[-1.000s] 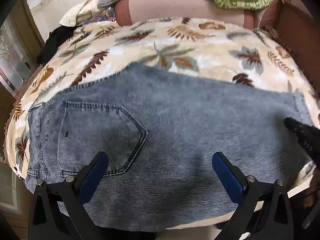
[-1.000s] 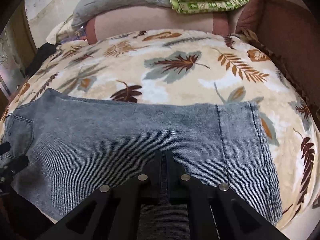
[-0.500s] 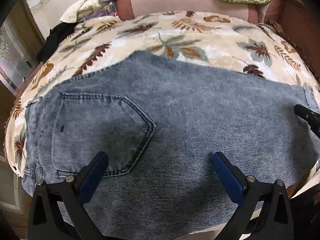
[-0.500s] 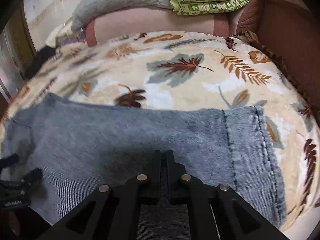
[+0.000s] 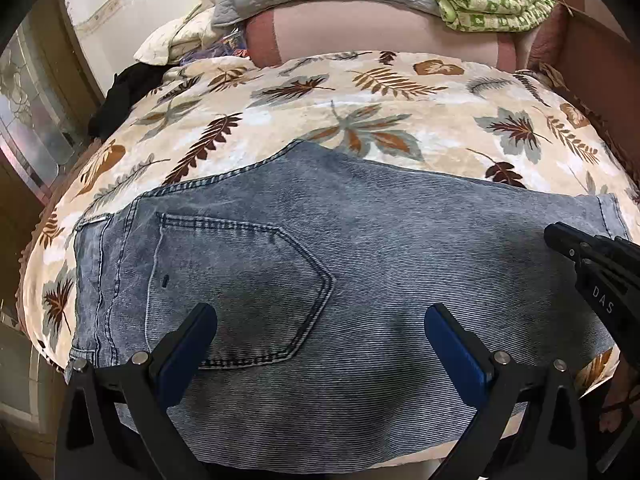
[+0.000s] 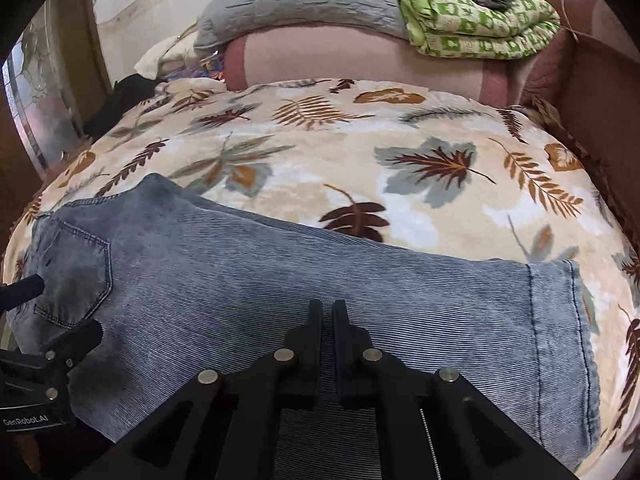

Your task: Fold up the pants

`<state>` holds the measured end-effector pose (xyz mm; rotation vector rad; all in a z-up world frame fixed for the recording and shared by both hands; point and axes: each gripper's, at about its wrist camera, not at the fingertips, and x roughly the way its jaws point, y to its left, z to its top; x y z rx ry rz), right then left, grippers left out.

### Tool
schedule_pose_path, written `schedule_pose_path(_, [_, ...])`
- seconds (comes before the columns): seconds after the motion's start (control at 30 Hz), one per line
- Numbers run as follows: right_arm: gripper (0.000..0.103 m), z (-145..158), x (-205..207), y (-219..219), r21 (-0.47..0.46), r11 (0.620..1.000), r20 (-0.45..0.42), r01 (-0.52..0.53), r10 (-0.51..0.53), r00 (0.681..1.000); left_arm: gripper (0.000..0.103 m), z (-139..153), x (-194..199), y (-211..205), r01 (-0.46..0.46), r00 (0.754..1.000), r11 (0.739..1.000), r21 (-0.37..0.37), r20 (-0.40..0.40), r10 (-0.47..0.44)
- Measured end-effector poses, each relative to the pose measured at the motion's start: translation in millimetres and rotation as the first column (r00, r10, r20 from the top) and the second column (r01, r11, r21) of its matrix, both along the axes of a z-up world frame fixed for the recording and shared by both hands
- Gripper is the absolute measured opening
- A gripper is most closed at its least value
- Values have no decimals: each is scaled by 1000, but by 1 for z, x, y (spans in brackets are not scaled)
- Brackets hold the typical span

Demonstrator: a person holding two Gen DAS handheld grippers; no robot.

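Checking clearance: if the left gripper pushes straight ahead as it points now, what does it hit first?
Probably the faded blue denim pants on the leaf-print blanket; the open left gripper points at them, near the back pocket. Depth unclear.

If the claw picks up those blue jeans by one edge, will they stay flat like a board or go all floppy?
Probably floppy: the jeans drape over the rounded leaf blanket, following its curve. They look like thick denim, so likely a bit heavy, sagging below the lifted edge. The ribbed cloth seems grippy, so it probably won't slip from the shut right claw.
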<state>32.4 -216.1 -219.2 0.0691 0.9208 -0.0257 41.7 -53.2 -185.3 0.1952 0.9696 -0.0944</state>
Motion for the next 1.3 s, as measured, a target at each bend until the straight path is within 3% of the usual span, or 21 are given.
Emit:
schedule_pose_path(0.23, [7,3,0,10,-55,998,16,-19,20,1000,103,-4,2,2,-7,1000,1000,4,-8,7])
schedule_pose_path(0.77, [7,5,-4,-7,-53,998,17,22,-22,1000,103,-9,0,-14,21,1000,999,31,-20,-21])
schedule_pose_path(1.3, [7,-10,-2,-27,-86,993,-53,75,-80,995,103,-26,-1,-23,38,997,998,45,-61,-35])
